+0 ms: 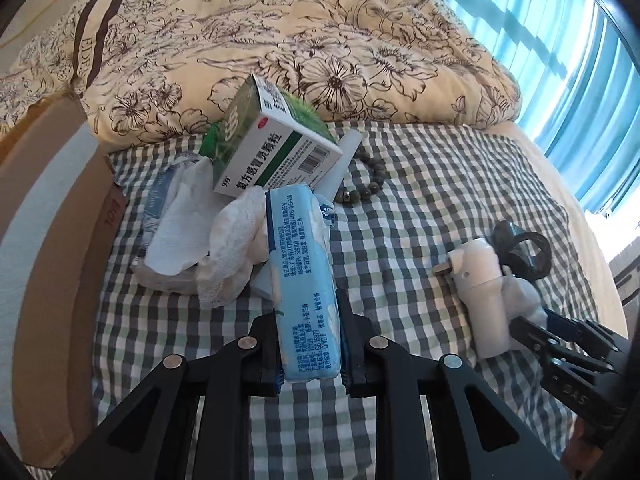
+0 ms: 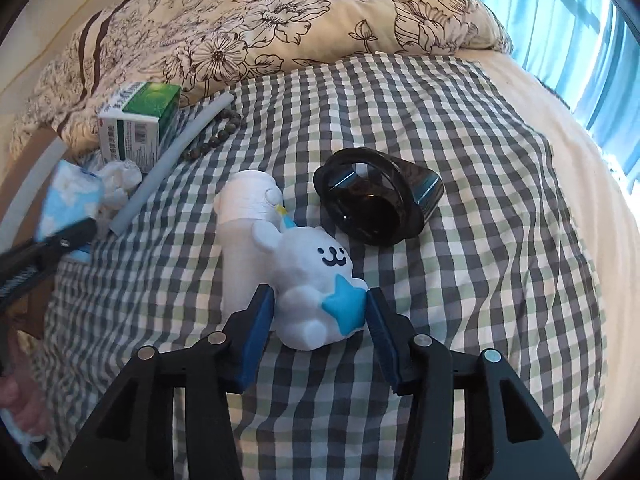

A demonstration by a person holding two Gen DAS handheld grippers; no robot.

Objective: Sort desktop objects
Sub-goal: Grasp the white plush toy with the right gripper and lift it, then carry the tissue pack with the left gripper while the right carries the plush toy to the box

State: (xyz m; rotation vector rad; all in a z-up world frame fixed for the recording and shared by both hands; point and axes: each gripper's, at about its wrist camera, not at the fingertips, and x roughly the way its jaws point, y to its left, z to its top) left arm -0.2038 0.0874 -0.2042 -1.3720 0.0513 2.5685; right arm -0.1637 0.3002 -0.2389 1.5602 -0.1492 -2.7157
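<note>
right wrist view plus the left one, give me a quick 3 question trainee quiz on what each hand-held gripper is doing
1. True or false: the left hand-held gripper is shut on the blue tissue pack.
2. Which item sits between the right hand-held gripper fingers: A medicine box, B white bear toy, C bead bracelet?
3. What dark object lies just beyond the white bear toy?

Key: 1 true; 2 B; 3 the black tape dispenser.

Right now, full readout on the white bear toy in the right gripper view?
The bear toy is small, white, matte and soft-looking, with a drawn black smiling face, rounded ears and feet, and a blue star on its chest. It lies face-up on the checked cloth, between the blue pads of the right gripper, which flank it closely. The white cylinder sits against its left side; the dark ring-shaped object lies just beyond its head.
</note>
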